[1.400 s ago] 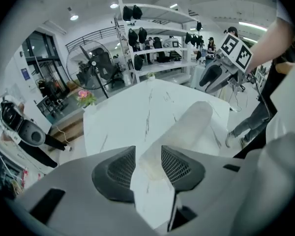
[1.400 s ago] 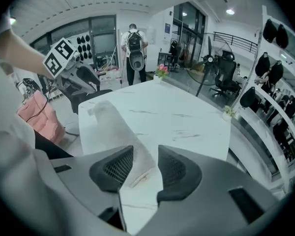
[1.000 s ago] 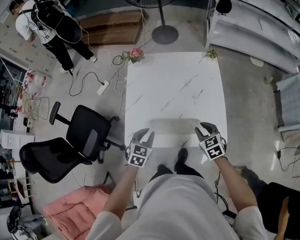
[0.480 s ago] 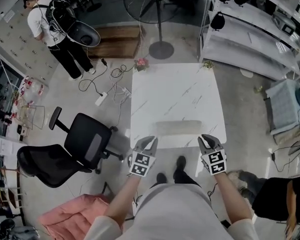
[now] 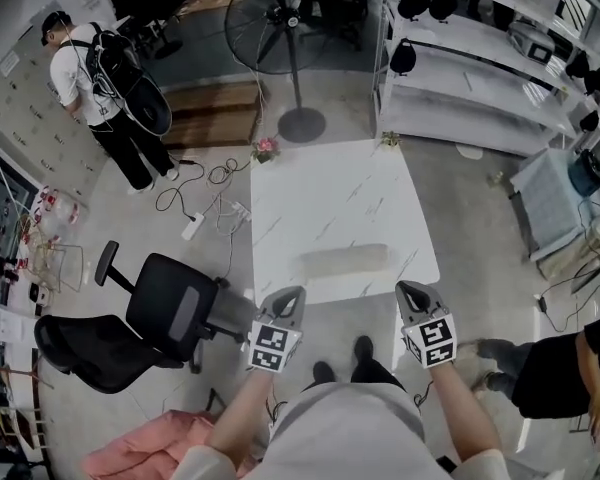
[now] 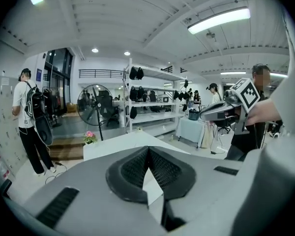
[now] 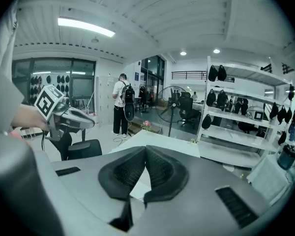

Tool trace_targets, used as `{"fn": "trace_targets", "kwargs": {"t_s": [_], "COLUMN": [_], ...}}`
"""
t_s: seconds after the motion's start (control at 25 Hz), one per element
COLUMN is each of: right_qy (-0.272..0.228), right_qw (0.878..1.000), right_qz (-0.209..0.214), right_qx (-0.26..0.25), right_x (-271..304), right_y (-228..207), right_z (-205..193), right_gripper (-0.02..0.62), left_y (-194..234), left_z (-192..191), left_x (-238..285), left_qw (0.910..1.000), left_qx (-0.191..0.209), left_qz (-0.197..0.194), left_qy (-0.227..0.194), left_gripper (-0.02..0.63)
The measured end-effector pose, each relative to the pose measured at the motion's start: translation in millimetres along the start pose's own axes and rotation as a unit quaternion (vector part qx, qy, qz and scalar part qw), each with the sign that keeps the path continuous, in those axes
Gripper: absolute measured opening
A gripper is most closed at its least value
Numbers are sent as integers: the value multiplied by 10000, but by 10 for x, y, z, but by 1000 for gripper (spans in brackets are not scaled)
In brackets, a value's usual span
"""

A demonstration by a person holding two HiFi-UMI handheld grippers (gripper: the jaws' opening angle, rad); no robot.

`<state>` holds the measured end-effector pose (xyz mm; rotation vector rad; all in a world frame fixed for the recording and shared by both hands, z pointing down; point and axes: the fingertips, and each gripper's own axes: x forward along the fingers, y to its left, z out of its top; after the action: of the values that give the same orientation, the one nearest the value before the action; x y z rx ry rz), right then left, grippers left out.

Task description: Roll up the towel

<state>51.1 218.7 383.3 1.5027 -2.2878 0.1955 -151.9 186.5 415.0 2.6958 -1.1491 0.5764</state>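
Observation:
The pale towel lies rolled into a long cylinder [image 5: 341,260] across the near part of the white marble table [image 5: 330,193]. My left gripper [image 5: 292,295] hangs in front of the table's near edge, left of the roll and apart from it. My right gripper [image 5: 408,290] hovers near the table's front right corner, also clear of the roll. Both have just been closing, with nothing between their jaws. In the left gripper view the black pads [image 6: 160,168] meet at their tips with the table behind. In the right gripper view the pads [image 7: 130,168] also meet on nothing.
A black office chair [image 5: 170,313] stands left of the table, with a pink cushion [image 5: 145,448] nearer me. A standing fan [image 5: 280,28] and white shelving [image 5: 480,78] lie beyond the table. One person [image 5: 100,88] stands far left, another [image 5: 565,373] at right.
Both grippers have pulled back from the towel roll toward me and risen, and their jaws have closed. The roll stays on the table. My head view has tilted up toward the room.

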Motion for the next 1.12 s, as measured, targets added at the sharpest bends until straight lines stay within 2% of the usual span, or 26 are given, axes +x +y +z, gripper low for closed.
{"fn": "trace_targets", "kwargs": {"t_s": [0.2, 0.36, 0.56, 0.8, 1.12], "right_qy": [-232, -410, -605, -765, -774], "right_qw": [9994, 9982, 9972, 9959, 9954], "right_qz": [132, 250, 429, 461, 517], "right_qx": [210, 353, 128, 155, 225], "right_x": [-357, -522, -686, -781, -800], "right_y": [-30, -158, -240, -364, -404], "right_z": [105, 247, 377, 505, 463], "right_gripper": [11, 11, 11, 11, 11], "left_y": [-284, -370, -418, -516, -636], "left_z": [206, 389, 534, 614, 674], "left_x": [-212, -353, -505, -537, -508], "left_qw": [9994, 9988, 9974, 9970, 9975], "left_qx": [-224, -293, -397, -397, -347], "left_qz": [-132, 33, 187, 228, 195], "left_qy": [-230, -387, -577, -626, -588], "left_gripper": [17, 16, 17, 17, 17]}}
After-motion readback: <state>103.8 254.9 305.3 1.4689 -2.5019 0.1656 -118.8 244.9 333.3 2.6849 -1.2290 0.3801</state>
